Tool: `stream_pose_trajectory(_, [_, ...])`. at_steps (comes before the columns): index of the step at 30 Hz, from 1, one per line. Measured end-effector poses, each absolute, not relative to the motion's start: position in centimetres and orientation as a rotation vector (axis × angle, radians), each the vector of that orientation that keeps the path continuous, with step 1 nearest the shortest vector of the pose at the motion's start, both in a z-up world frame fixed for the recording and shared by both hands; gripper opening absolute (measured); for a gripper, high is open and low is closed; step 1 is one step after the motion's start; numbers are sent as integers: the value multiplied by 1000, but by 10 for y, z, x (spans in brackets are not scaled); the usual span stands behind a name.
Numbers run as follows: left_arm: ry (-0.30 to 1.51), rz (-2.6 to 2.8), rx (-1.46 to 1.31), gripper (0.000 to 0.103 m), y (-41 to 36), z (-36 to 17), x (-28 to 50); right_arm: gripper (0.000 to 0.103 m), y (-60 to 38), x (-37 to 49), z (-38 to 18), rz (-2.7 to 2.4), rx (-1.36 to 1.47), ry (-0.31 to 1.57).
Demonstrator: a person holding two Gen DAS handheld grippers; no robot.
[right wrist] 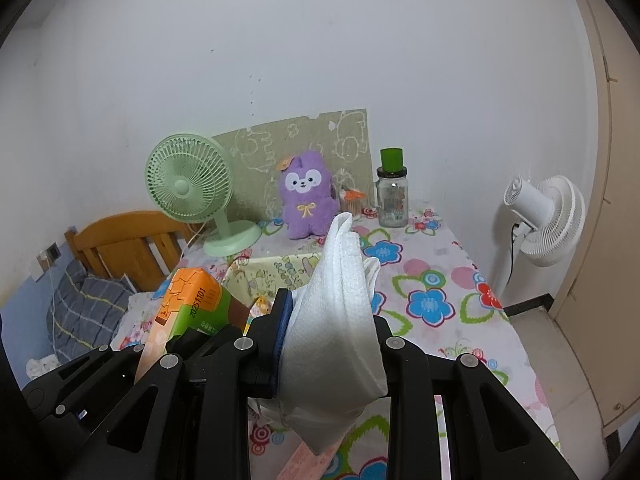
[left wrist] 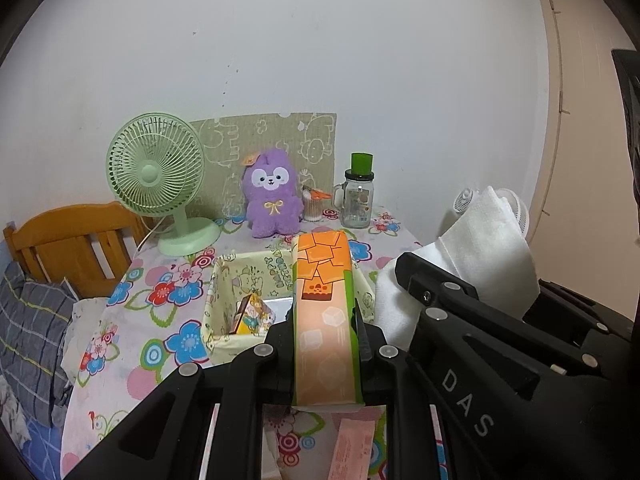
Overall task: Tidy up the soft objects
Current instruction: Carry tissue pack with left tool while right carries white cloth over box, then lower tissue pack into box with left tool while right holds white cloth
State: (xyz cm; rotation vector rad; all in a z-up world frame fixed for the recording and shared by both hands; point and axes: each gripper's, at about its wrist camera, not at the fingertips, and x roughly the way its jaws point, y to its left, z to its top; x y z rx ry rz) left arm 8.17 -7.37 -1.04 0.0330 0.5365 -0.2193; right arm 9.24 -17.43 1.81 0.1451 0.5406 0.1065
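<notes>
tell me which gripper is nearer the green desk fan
Left. The left gripper, shut on the orange pack, sits on the green desk fan's side. The right gripper, shut on the white towel, is on the far side of the left one.

My right gripper (right wrist: pixel 332 344) is clamped on a folded white cloth (right wrist: pixel 340 312), which stands up between the jaws. To its left, my left gripper (right wrist: pixel 188 340) holds an orange-and-green packet (right wrist: pixel 188 300). Beyond them a pale yellow fabric box (right wrist: pixel 272 272) sits on the flowered tablecloth (right wrist: pixel 440 280), with a purple plush (right wrist: pixel 306 200), green fan (right wrist: pixel 188 188) and glass jar (right wrist: pixel 393 200) along the wall.
</notes>
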Motion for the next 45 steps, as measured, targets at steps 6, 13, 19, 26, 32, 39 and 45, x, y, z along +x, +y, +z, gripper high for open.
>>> stream_pose_trajectory(6, [543,-210,34,17,-71,-13,101,31,-173,115,16,109,147,553])
stream_pose_trajectory(13, [542,-192,35,17,-67,-13,123,31,-168,138,14,121,146,554])
stream_pose_trajectory(19, [548,-185,35,17,-64,-15,143,31,-164,160,11,125,155,560])
stream_pose_trajectory(26, [572,-176,32,17,-57,-24,170,31,-155,188,2,128,151,585])
stream_pose_trajectory(32, [588,-170,35,17,-55,-34,191,31,-154,211,-7,138,164,595])
stream_pose_trajectory(39, [630,-172,34,19,-53,-53,216,31,-154,235,-20,132,158,627])
stream_pose_trajectory(45, [664,-163,41,29,-52,-67,230,31,-153,252,-35,136,164,665])
